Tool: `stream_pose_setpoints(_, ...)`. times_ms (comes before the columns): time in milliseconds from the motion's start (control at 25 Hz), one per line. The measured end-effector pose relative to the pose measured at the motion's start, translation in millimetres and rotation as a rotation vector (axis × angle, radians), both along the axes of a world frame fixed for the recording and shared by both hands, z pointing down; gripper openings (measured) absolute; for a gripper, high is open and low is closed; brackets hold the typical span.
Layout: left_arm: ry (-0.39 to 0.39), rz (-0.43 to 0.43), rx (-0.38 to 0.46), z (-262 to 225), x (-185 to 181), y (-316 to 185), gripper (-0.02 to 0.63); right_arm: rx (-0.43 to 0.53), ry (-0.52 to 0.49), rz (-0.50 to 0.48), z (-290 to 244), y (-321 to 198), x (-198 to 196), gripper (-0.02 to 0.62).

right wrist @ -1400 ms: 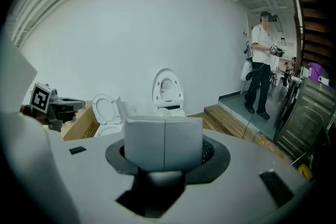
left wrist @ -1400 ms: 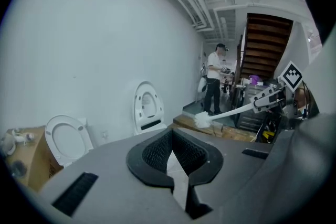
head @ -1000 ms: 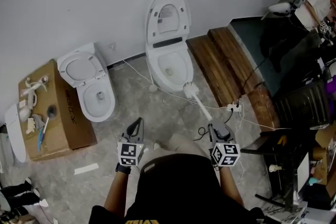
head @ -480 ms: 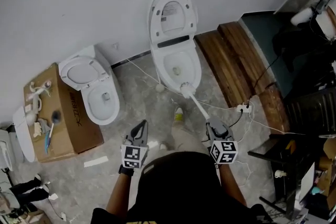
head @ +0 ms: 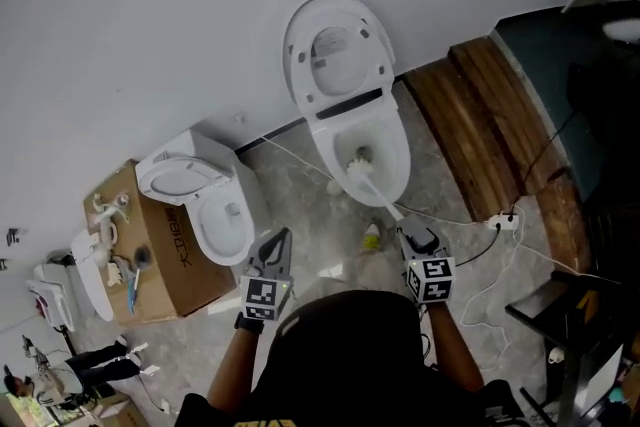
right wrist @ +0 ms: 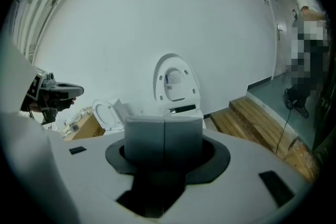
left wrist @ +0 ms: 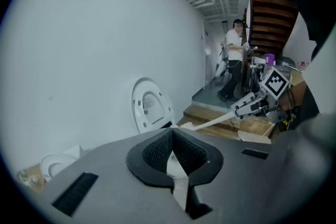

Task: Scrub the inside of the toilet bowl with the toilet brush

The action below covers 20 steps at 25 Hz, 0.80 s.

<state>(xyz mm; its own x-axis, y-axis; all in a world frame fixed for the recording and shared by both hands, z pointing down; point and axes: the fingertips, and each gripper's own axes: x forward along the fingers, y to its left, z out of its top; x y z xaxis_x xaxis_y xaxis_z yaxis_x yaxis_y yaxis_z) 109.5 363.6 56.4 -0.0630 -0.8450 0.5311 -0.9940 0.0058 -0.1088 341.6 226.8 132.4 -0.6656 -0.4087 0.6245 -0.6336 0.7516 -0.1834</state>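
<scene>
view from above, looking down over my own arms at a grey stone floor against a white wall. far left, a cardboard box (head: 165,250) with small odds and ends on top; just beside it, a smaller toilet (head: 225,215) with its seat up. my left gripper (head: 278,240) hangs over the floor in front of that, jaws pressed together on nothing, well apart from the work. in the middle stands the toilet bowl (head: 400,155), its lid (head: 335,55) raised against the wall. the toilet brush (head: 372,183) slants down into it, with the white brush head (head: 358,162) inside the bowl near the front wall. my right gripper (head: 412,237) is clamped on the top end of the handle. to the right, wooden steps (head: 490,115) with cables trailing on the floor below them.

the scrubbing looks barely begun. to do it well, i judge the grip should stay firm so the long handle does not twist, the head should be pressed against the porcelain and swept round the whole inner wall and under the rim, with short strokes to avoid splashing.
</scene>
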Motion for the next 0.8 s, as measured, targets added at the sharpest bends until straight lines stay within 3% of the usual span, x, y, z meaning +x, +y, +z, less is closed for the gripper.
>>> stream_pose_setpoints(160, 0.004, 0.039, -0.03, 2.1, 6.1, -41.6, 0.017, 0.021, 0.05, -0.034, 7.2, -41.3, 3.0, 0.184)
stream_pose_setpoints(480, 0.019, 0.115, -0.03, 6.8, 16.2, -102.5, 0.017, 0.002, 0.114, 0.008, 19.1, -73.2, 25.6, 0.184)
stream_pose_setpoints(800, 0.083, 0.205, 0.012, 26.7, -18.3, -140.1, 0.017, 0.027, 0.177, 0.061, 22.8, -64.6, -2.9, 0.184)
